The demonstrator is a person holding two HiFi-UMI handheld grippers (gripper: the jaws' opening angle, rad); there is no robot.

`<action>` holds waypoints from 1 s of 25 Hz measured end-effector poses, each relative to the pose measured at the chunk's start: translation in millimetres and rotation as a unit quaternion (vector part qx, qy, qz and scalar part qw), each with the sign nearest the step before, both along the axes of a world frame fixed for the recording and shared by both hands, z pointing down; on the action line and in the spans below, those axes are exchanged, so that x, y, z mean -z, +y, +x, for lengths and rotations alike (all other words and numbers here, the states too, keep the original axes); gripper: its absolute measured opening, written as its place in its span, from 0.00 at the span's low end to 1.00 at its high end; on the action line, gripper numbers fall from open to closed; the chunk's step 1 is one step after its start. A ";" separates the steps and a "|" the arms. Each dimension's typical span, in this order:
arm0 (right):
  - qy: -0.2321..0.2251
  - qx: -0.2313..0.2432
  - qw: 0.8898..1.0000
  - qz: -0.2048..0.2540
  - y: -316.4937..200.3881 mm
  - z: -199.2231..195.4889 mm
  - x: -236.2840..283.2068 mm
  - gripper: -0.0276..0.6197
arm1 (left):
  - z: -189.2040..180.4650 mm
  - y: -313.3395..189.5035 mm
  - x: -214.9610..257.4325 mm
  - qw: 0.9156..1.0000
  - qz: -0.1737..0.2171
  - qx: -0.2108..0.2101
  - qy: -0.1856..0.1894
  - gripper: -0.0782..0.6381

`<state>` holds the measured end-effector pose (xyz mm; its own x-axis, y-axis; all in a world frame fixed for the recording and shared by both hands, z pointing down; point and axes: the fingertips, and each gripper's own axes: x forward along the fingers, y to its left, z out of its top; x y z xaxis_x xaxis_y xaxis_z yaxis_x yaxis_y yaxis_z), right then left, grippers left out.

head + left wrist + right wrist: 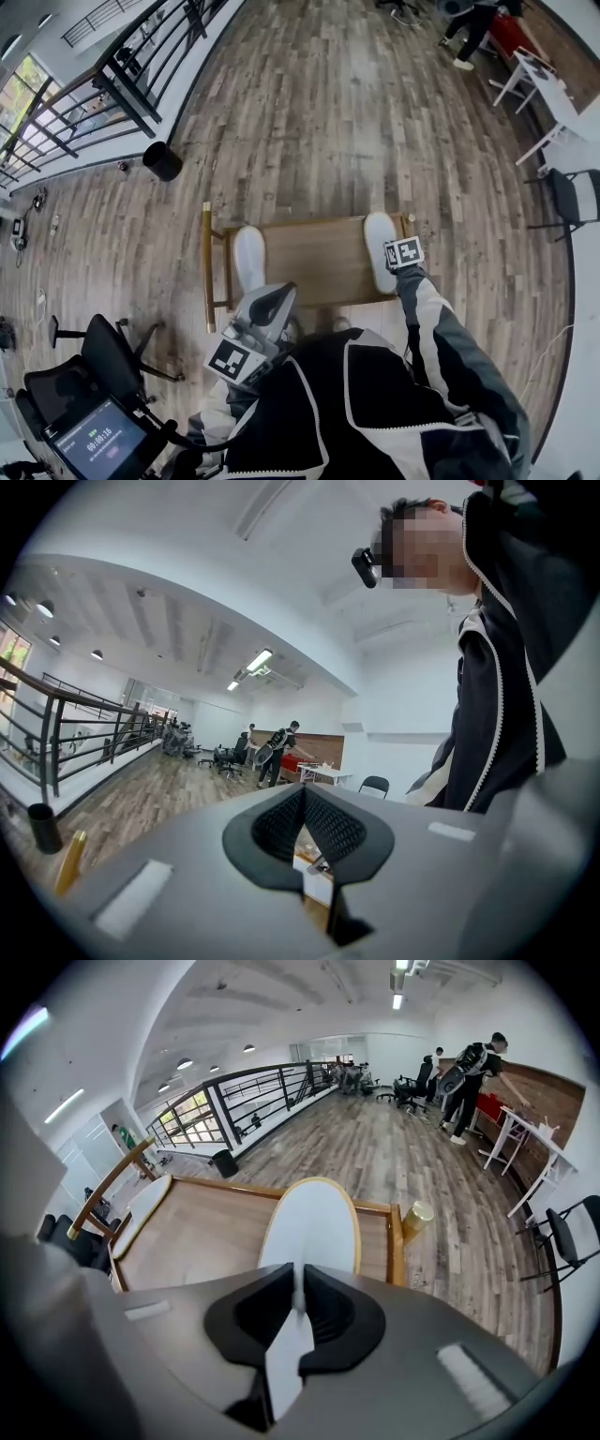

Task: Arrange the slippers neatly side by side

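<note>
Two white slippers lie on a low wooden table (309,258), far apart. The left slipper (248,258) rests by the table's left edge, the right slipper (379,246) by its right edge. My right gripper (392,268) points steeply down at the near end of the right slipper. In the right gripper view the right gripper (298,1305) is shut on the near edge of this slipper (309,1222), with the left slipper (141,1206) far off across the table (206,1232). My left gripper (274,298) hovers near my body, shut and empty (305,834), pointing level into the room.
A black bin (162,160) stands on the wood floor beyond the table, near a railing (122,80). A black office chair (103,361) and a screen (98,441) are at lower left. A white table (544,89) and chair (577,195) stand at right. A gold cap (417,1215) sits at the table's corner.
</note>
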<state>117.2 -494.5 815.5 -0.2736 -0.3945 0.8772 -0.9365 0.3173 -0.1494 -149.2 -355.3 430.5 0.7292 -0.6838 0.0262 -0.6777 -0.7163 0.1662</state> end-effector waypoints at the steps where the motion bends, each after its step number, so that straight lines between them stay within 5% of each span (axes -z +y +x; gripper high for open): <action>1: -0.004 -0.002 1.000 0.007 -1.7 0.0 4.8 0.09 | -0.2 -0.4 0.0 1.000 0.002 0.000 0.000 0.13; 9: -0.086 0.023 0.985 0.149 -4.9 -50.4 110.5 0.09 | -15.5 -17.3 -4.7 1.000 0.015 0.021 -0.003 0.13; 15: -0.184 0.105 0.926 0.311 31.6 -111.9 262.6 0.09 | -25.5 -35.9 -1.1 0.999 0.016 0.049 0.003 0.13; 19: -0.197 0.151 0.887 0.390 63.2 -127.9 337.3 0.09 | -22.0 -37.8 6.1 0.998 0.028 0.054 0.000 0.13; 25: -0.188 0.172 0.861 0.441 98.3 -146.3 379.5 0.09 | -25.4 -36.5 4.4 0.998 0.032 0.048 0.004 0.13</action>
